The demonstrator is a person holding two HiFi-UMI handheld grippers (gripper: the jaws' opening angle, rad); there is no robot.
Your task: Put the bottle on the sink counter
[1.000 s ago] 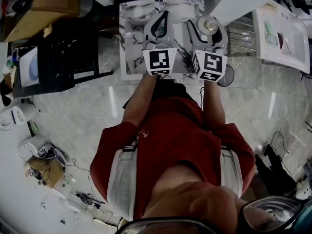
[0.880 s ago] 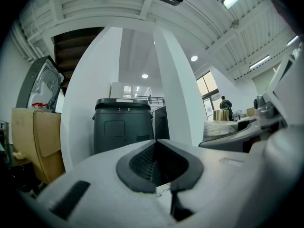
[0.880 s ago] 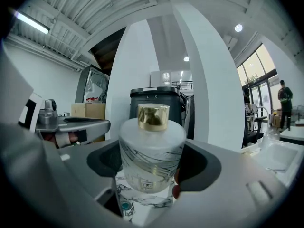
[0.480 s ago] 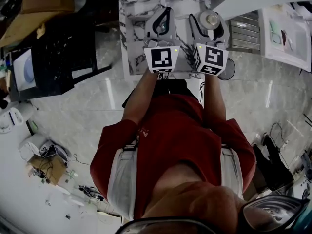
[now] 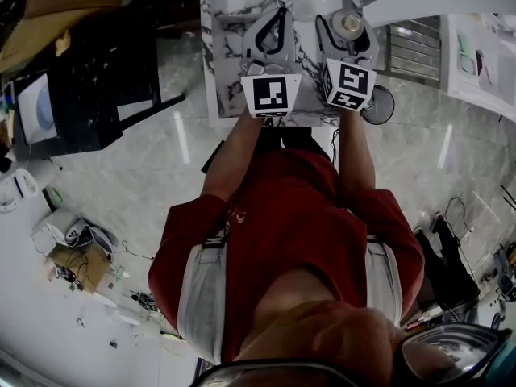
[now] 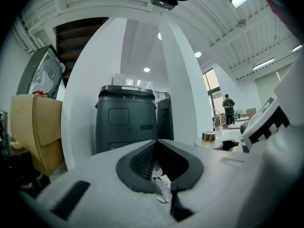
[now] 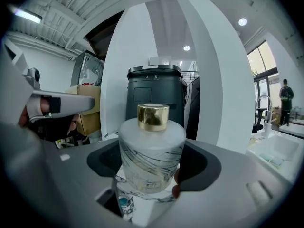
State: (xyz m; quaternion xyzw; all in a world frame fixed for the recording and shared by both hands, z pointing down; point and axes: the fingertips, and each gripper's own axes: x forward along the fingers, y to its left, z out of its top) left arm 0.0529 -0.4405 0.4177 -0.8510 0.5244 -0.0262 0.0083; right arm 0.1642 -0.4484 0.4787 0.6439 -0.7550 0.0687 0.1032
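- L gripper [image 6: 156, 144]: jaws closed tip to tip, nothing btwn them. It hangs over the middle of the marbled counter [image 5: 222, 47], just left of the R gripper.
- Marbled counter: white w/ dark veins, at the far side, in front of the person.
- Bottle [image 7: 151, 160]: frosted, grey-veined, gold cap [image 7: 153, 117]. It stands upright btwn the R gripper's jaws, over the right part of the counter. Can't tell if its base touches the top.
- R gripper [image 5: 347, 21]: jaws wide, clamped on the bottle's left and right sides, w/ the cap poking up above them.
- Dark grey bin [image 6: 126, 122]: far side, beyond both grippers.
- White sink w/ tap [image 7: 278, 148]: well off to the right.
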